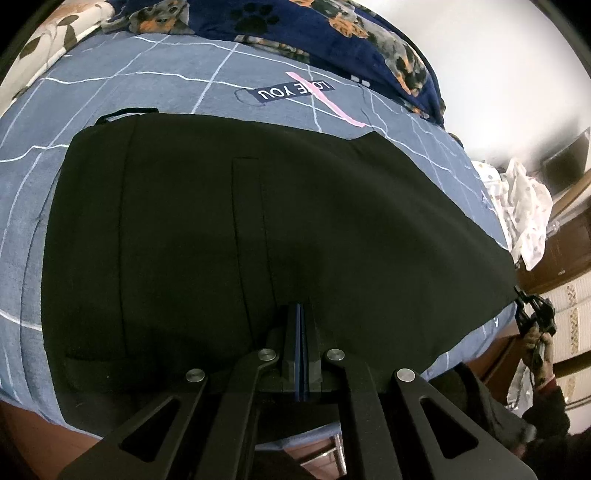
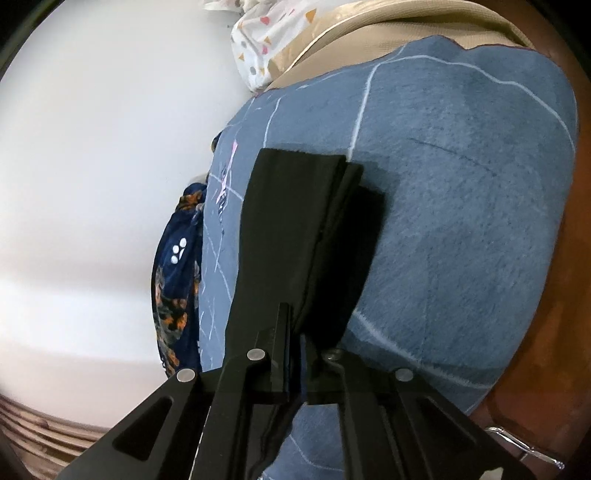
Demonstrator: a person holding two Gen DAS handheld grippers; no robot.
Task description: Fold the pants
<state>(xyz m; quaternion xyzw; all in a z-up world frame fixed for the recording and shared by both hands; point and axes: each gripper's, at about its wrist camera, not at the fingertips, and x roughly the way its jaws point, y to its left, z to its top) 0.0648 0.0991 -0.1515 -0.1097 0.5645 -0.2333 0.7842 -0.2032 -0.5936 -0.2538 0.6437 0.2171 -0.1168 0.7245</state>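
Note:
Black pants [image 1: 221,240] lie spread on a blue checked bedsheet [image 1: 110,85], waistband to the left, legs running right. My left gripper [image 1: 300,308] is shut on the near edge of the pants around the seat. In the right wrist view, my right gripper [image 2: 295,325] is shut on the stacked leg ends of the pants [image 2: 295,206], which stretch away from it just above the sheet [image 2: 461,203]. The right gripper also shows in the left wrist view [image 1: 532,310] at the far right, holding the leg end.
A navy dog-print blanket [image 1: 332,33] lies along the far side of the bed. A white patterned cloth [image 1: 524,210] sits at the bed's right end. A "LOVE YOU" label [image 1: 291,90] and pink strip mark the sheet. Wooden furniture [image 1: 569,236] stands beyond the right end.

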